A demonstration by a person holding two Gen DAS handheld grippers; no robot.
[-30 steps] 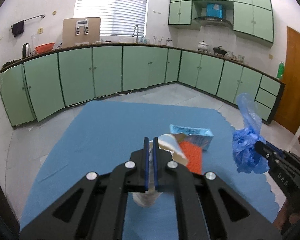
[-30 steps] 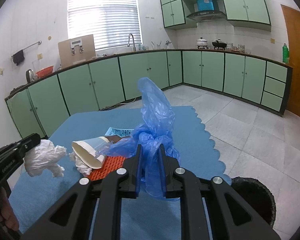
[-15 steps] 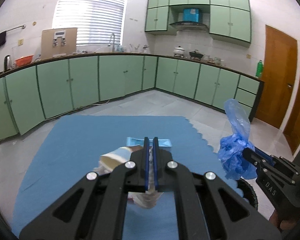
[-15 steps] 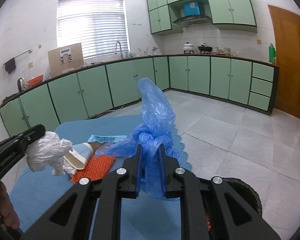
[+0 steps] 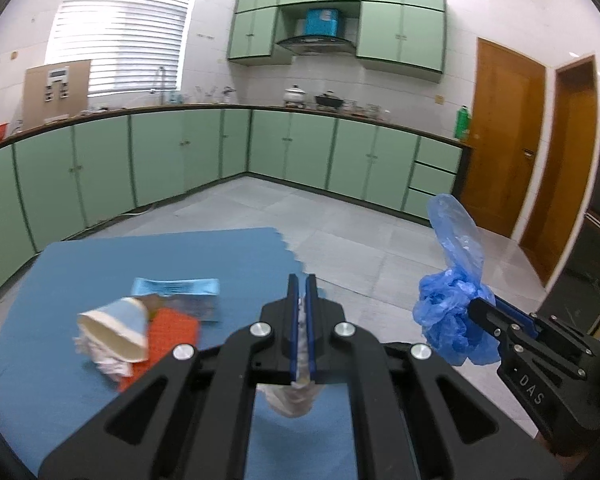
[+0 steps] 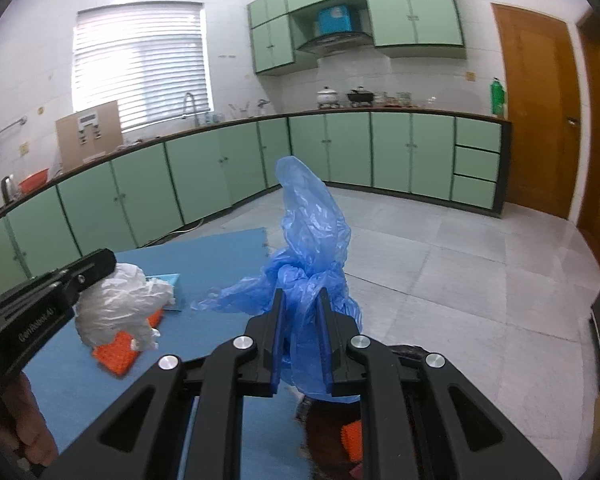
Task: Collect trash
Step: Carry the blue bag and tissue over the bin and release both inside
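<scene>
While the right claw (image 6: 300, 312) pinches a crinkly blue plastic bag (image 6: 312, 248), crumpled white plastic (image 6: 116, 308) hangs nearby.

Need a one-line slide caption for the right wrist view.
Right hand-held gripper clamps a crumpled blue plastic bag; left hand-held gripper holds a white plastic wad above the blue mat.

a crumpled white wad (image 6: 114, 306) hangs in the air, pinched at its top. a bunched blue plastic bag (image 6: 308, 264) is clamped too, one loose end standing upright. on the blue mat (image 5: 100, 264) lie a tipped paper cup (image 5: 118, 330) over crumpled paper, an orange textured piece (image 5: 172, 332) touching it, and a light blue packet (image 5: 176, 287) just behind, near the mat's far edge.
</scene>
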